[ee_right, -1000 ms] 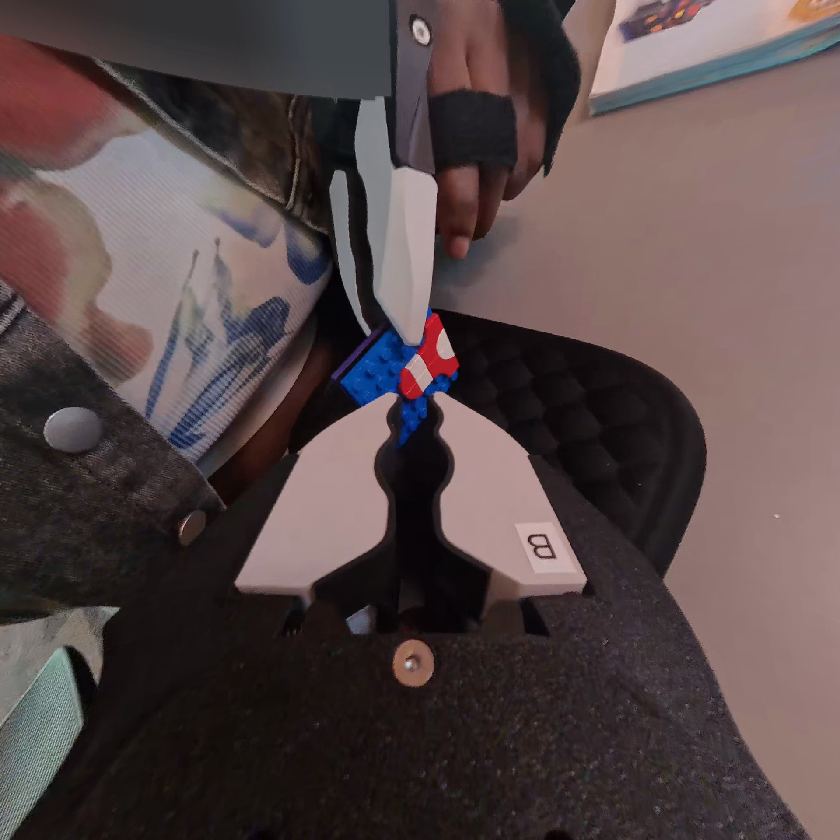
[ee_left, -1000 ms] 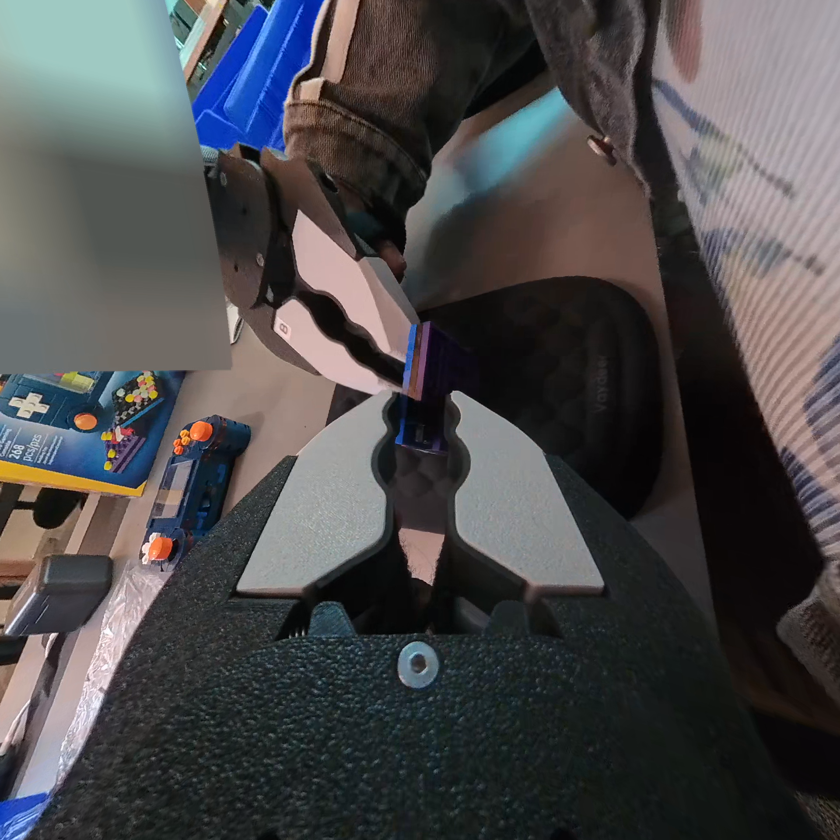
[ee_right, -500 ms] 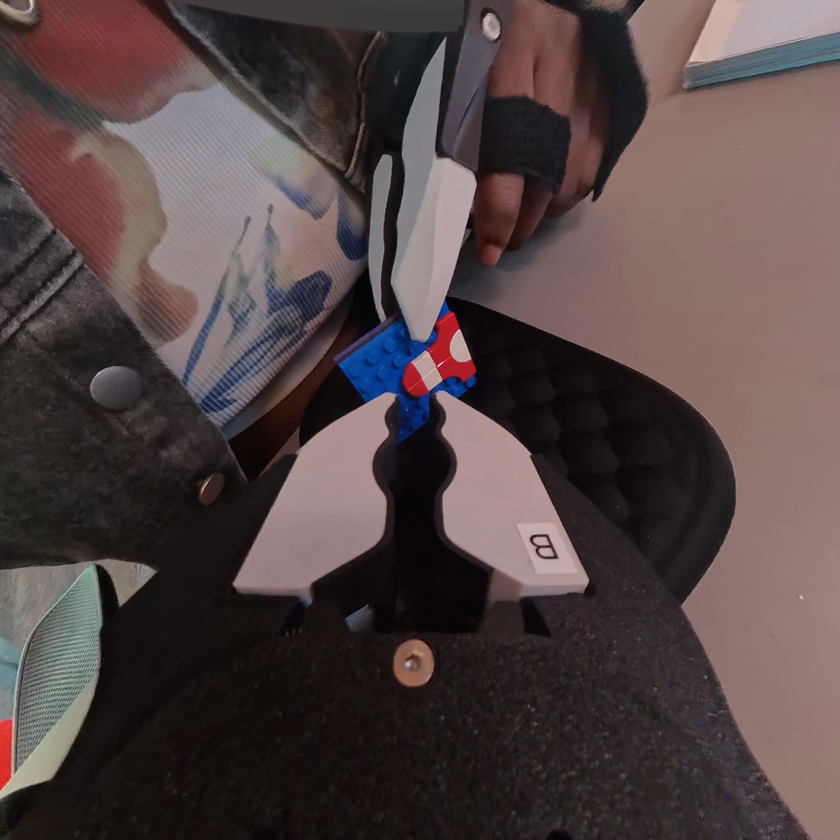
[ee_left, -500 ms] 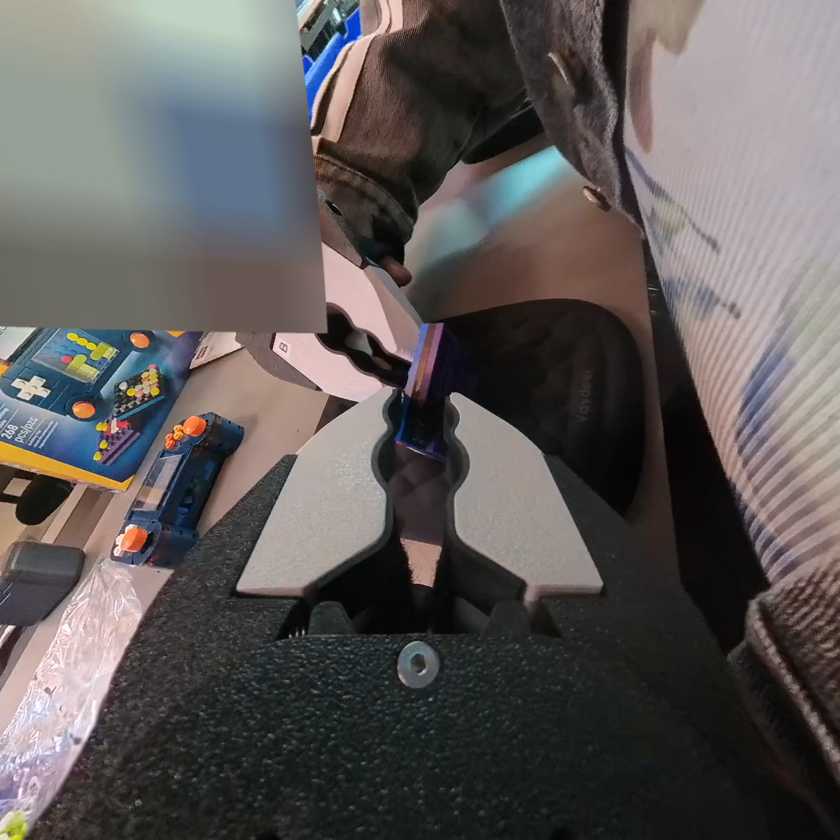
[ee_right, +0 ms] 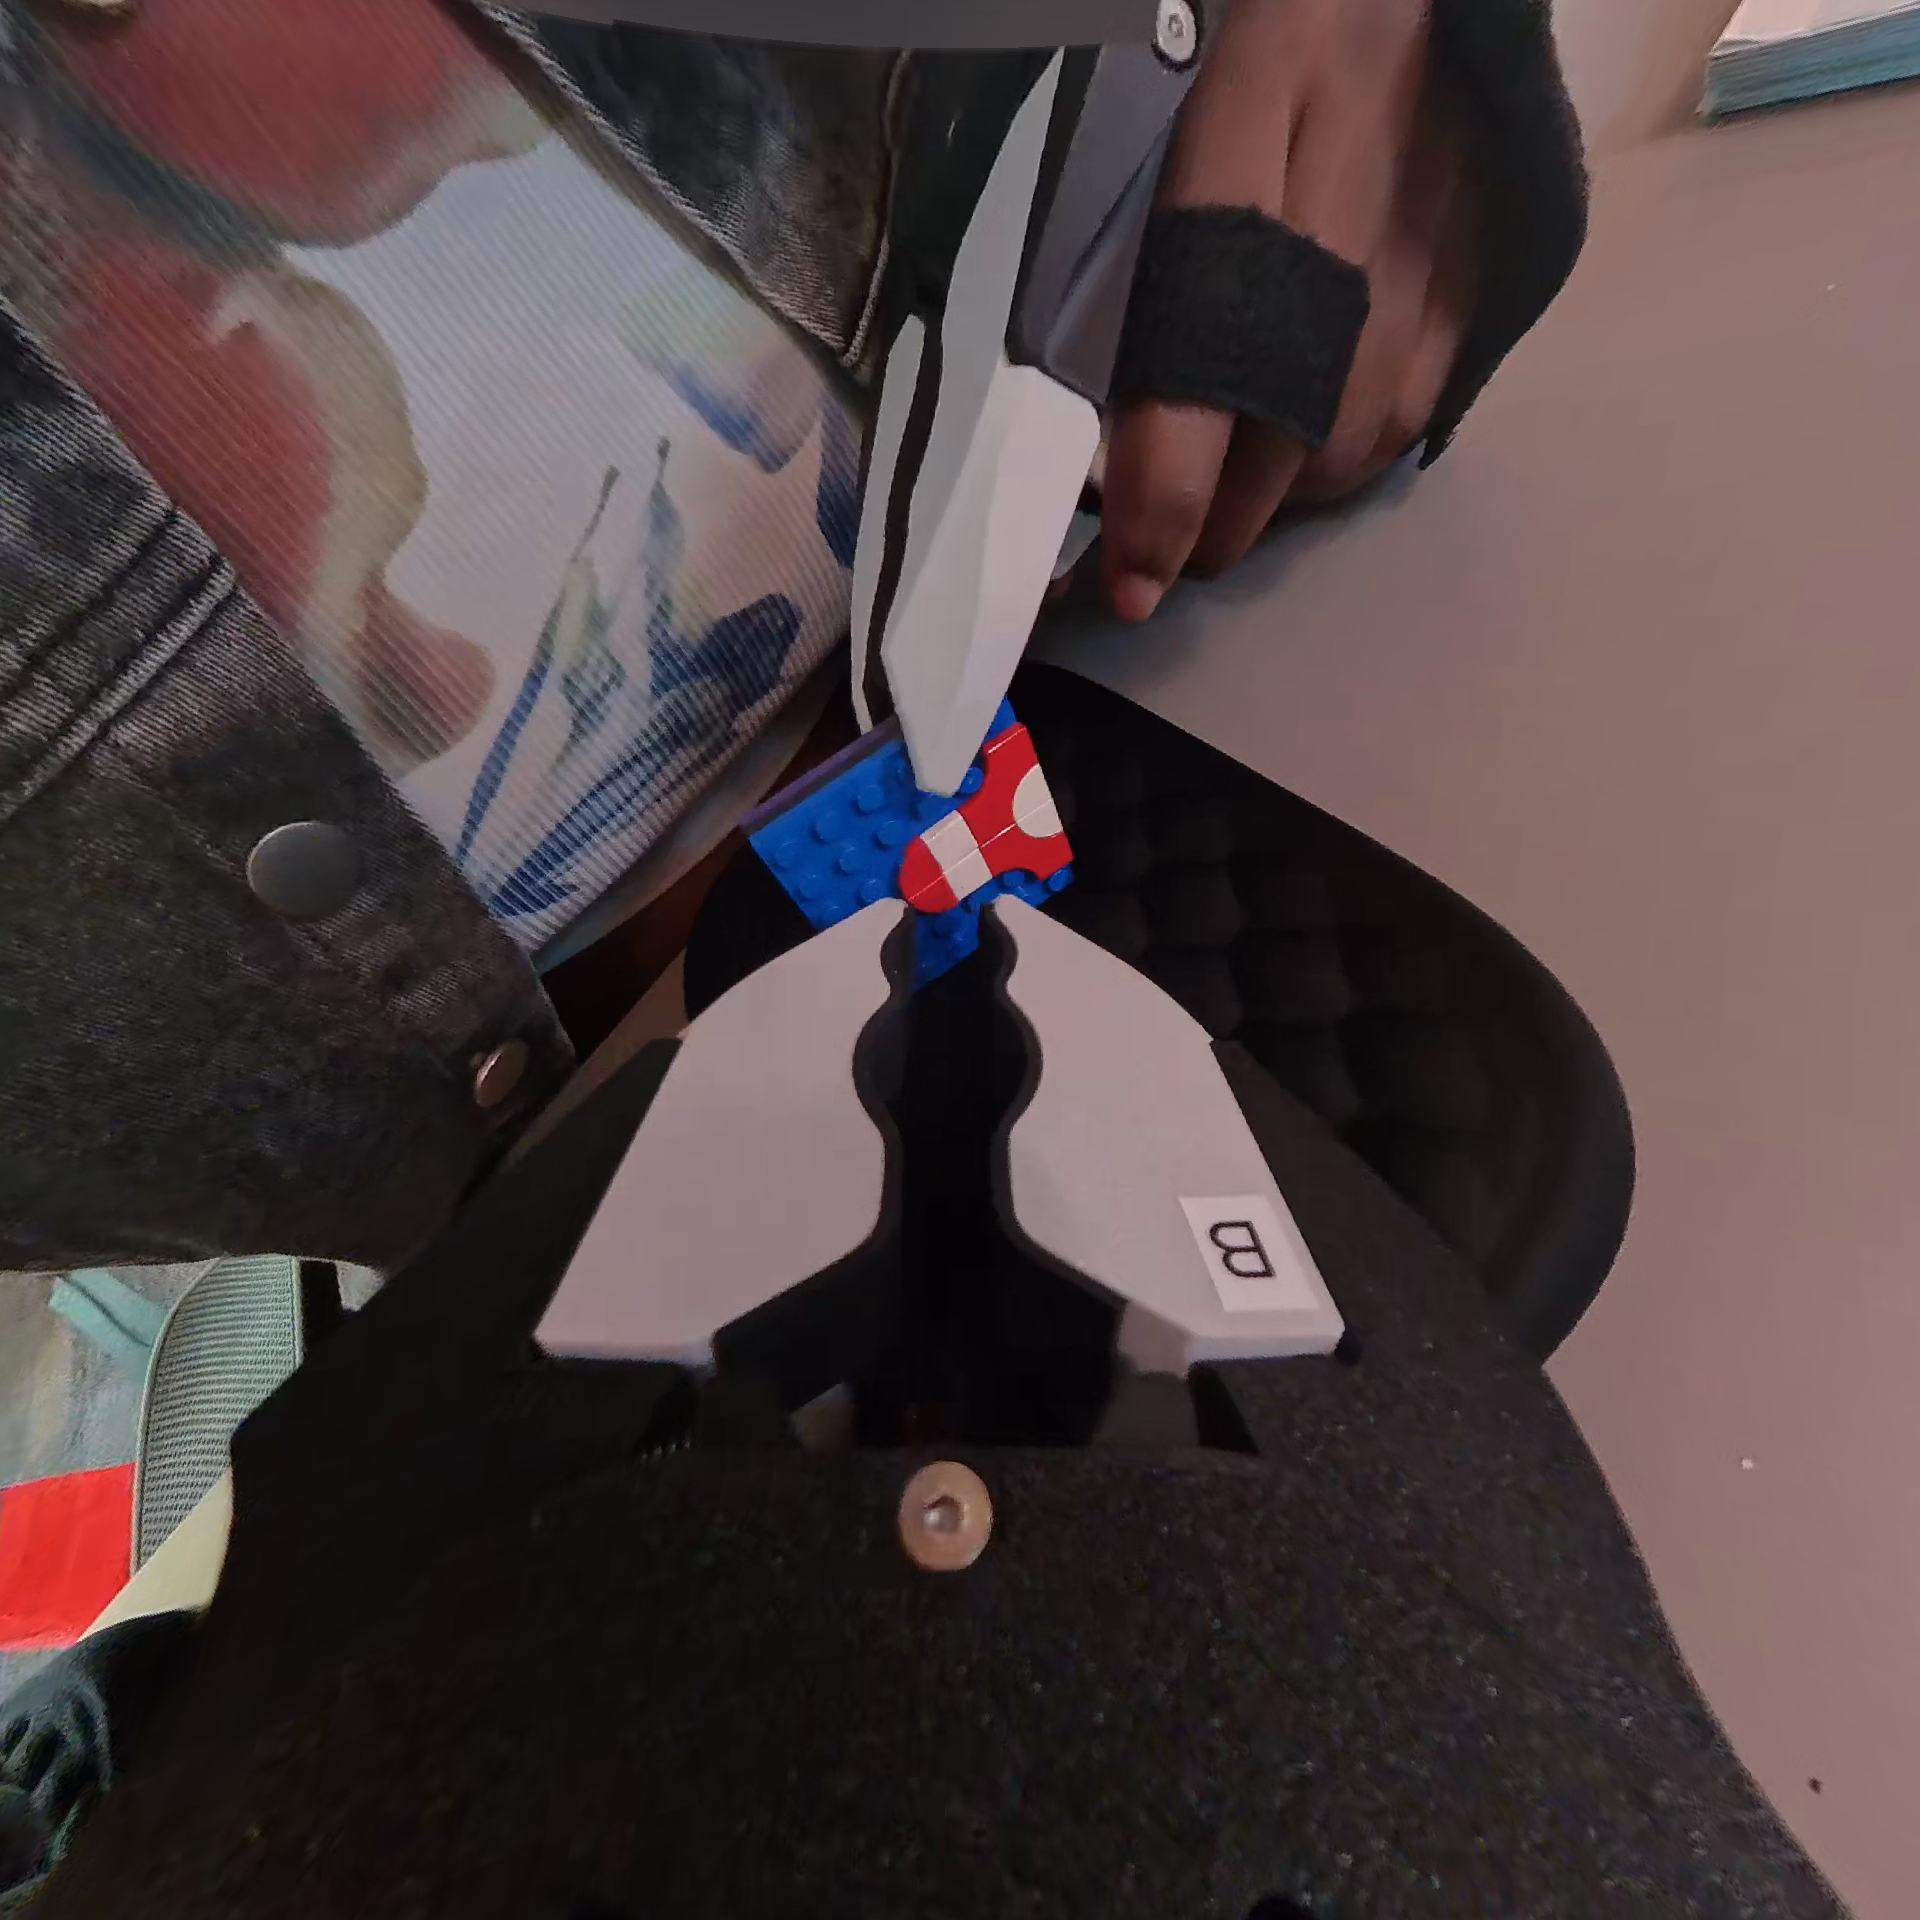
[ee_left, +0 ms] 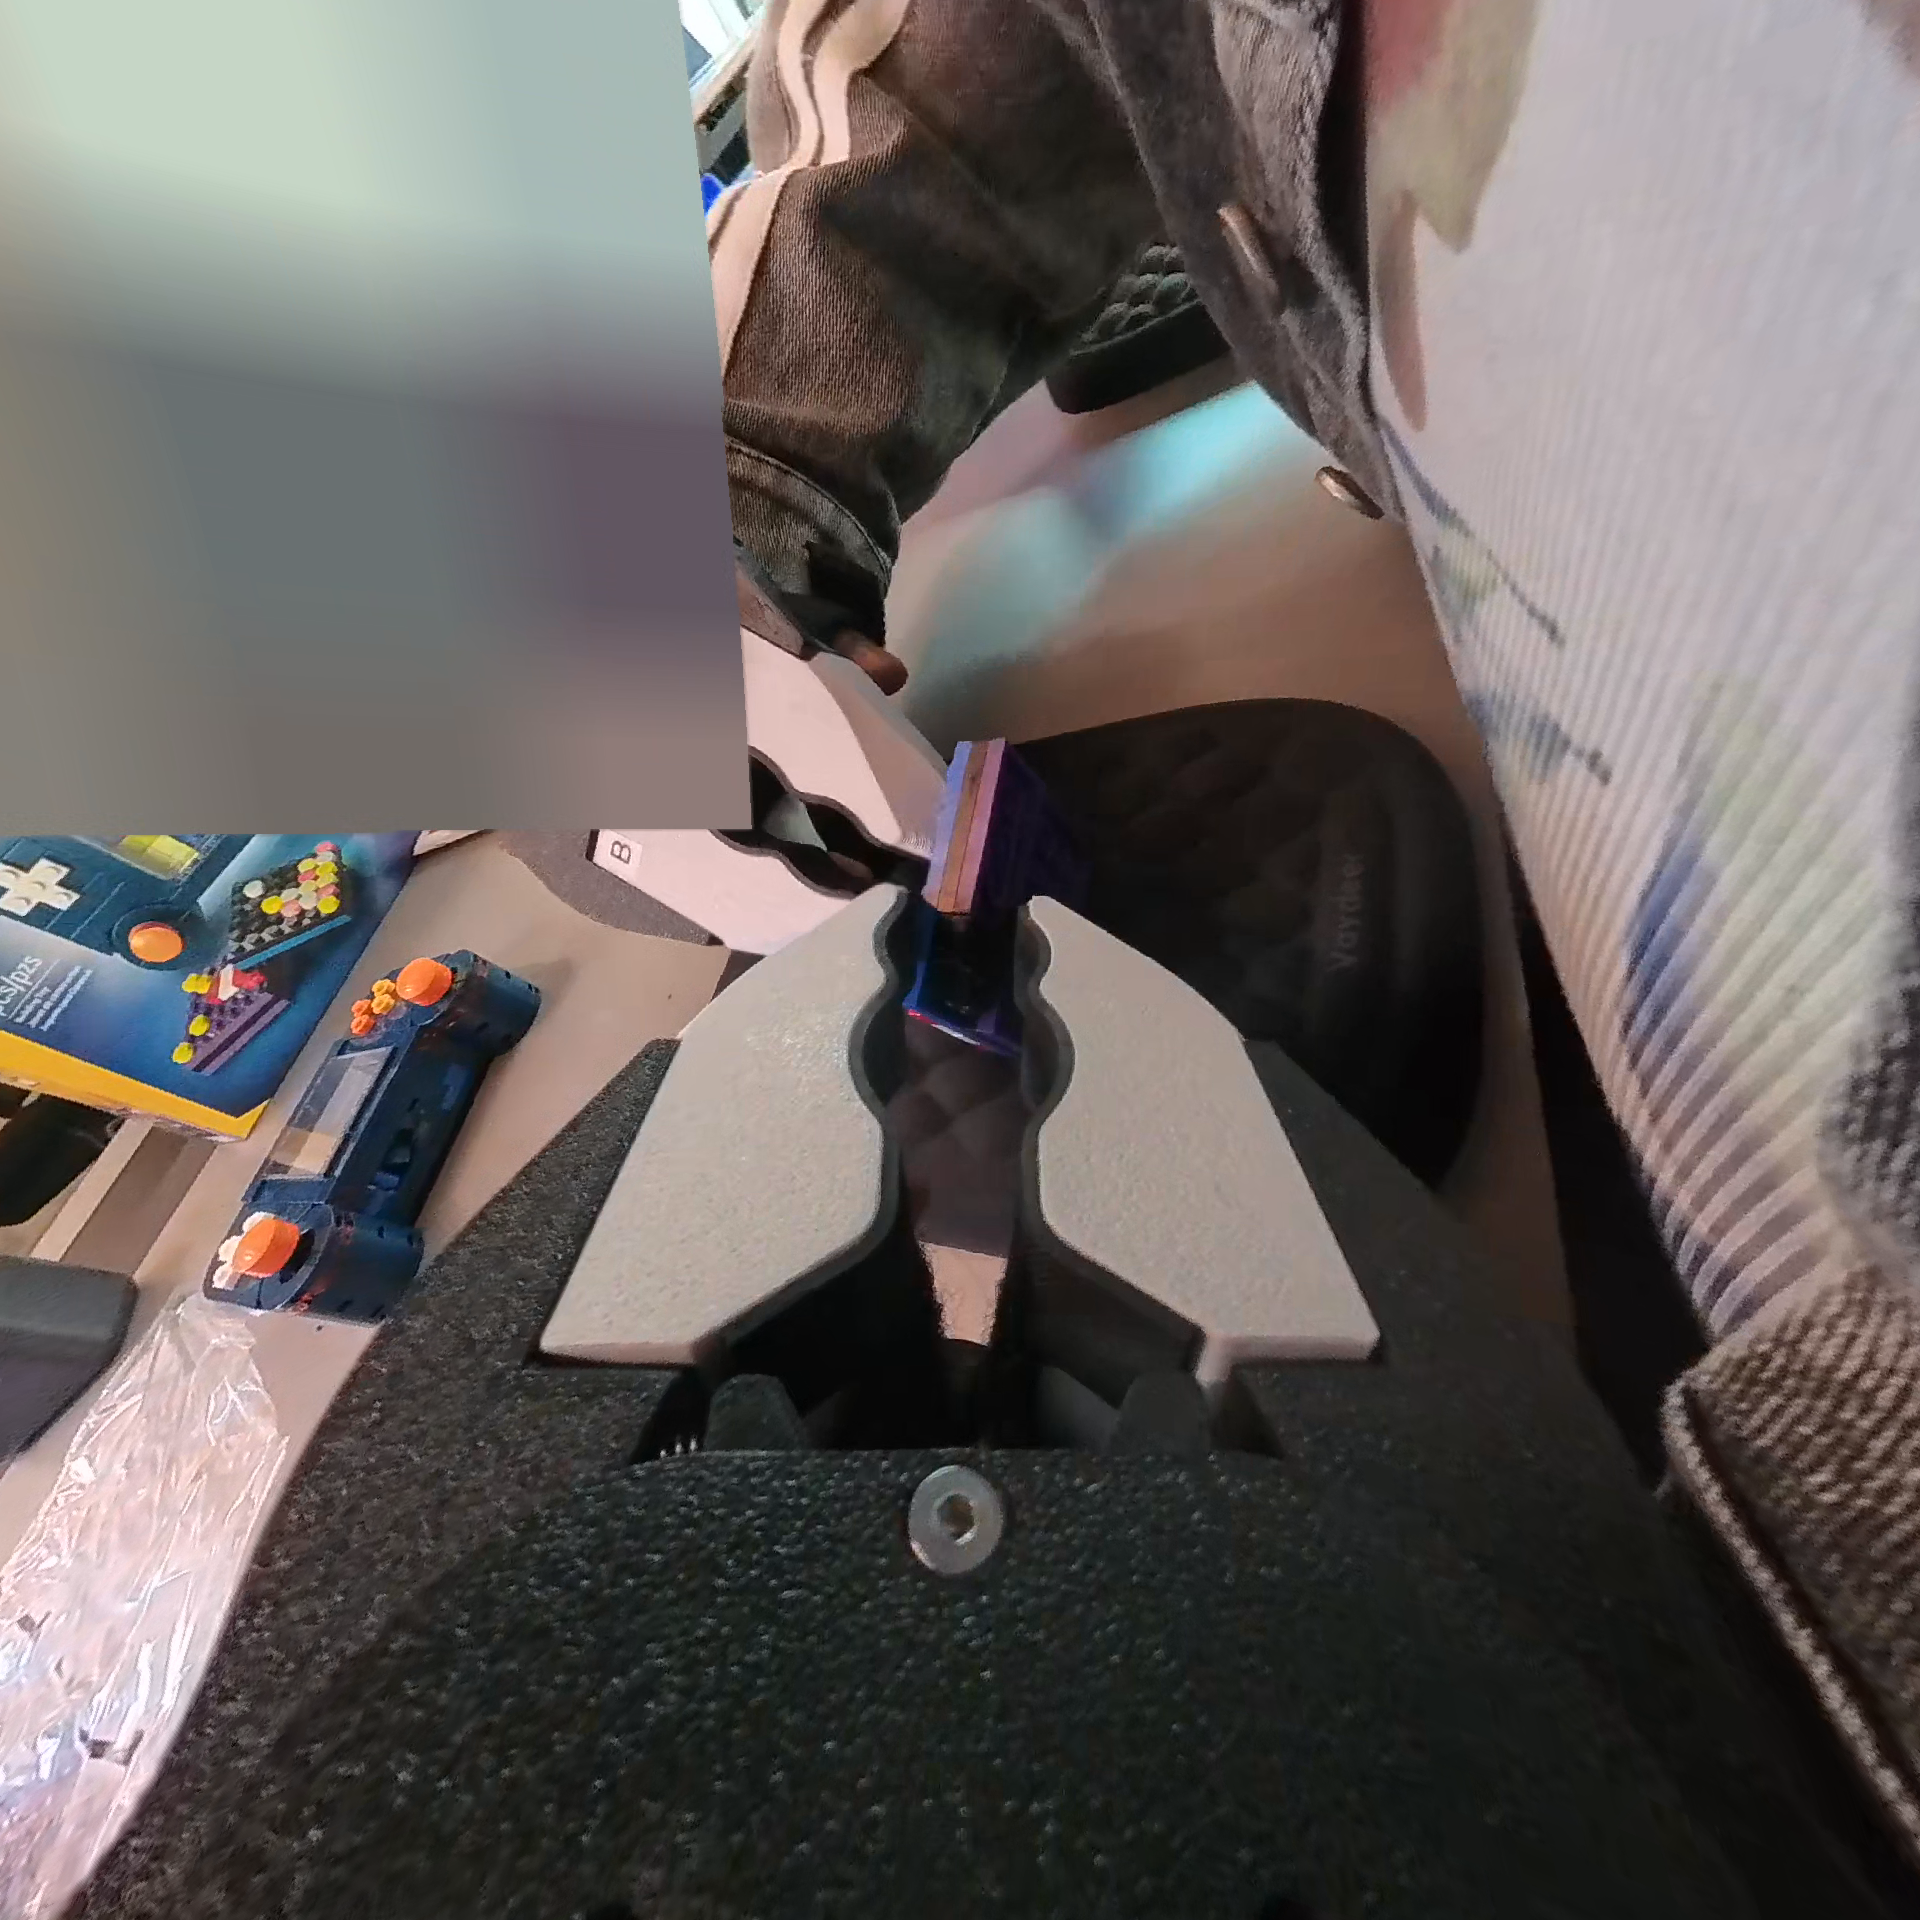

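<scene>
A small blue brick plate (ee_right: 842, 842) with a red-and-white tiled shape (ee_right: 987, 842) on top and a purple layer underneath is held in the air by both grippers. My right gripper (ee_right: 951, 920) is shut on its near corner. My left gripper (ee_right: 904, 743) comes in from above and is shut on its far edge. In the left wrist view the plate (ee_left: 997, 831) is seen edge-on, my left gripper (ee_left: 961, 920) pinches its lower end, and my right gripper (ee_left: 920, 831) clamps it from the left. A black padded mat (ee_right: 1351, 987) lies below.
A person's patterned shirt and denim jacket (ee_left: 1662, 623) are close on one side. A blue brick-built game controller (ee_left: 364, 1143), a printed box (ee_left: 156, 966) and a crinkled plastic bag (ee_left: 104, 1558) lie on the grey table (ee_right: 1662, 520). A booklet (ee_right: 1818, 62) lies at the far corner. Left and right tips are no more than a few centimetres apart.
Both grippers keep their hold on the plate. The held plate and both grippers have shifted slightly as a pair, and the views have tilted a little. The grips themselves look unchanged.
</scene>
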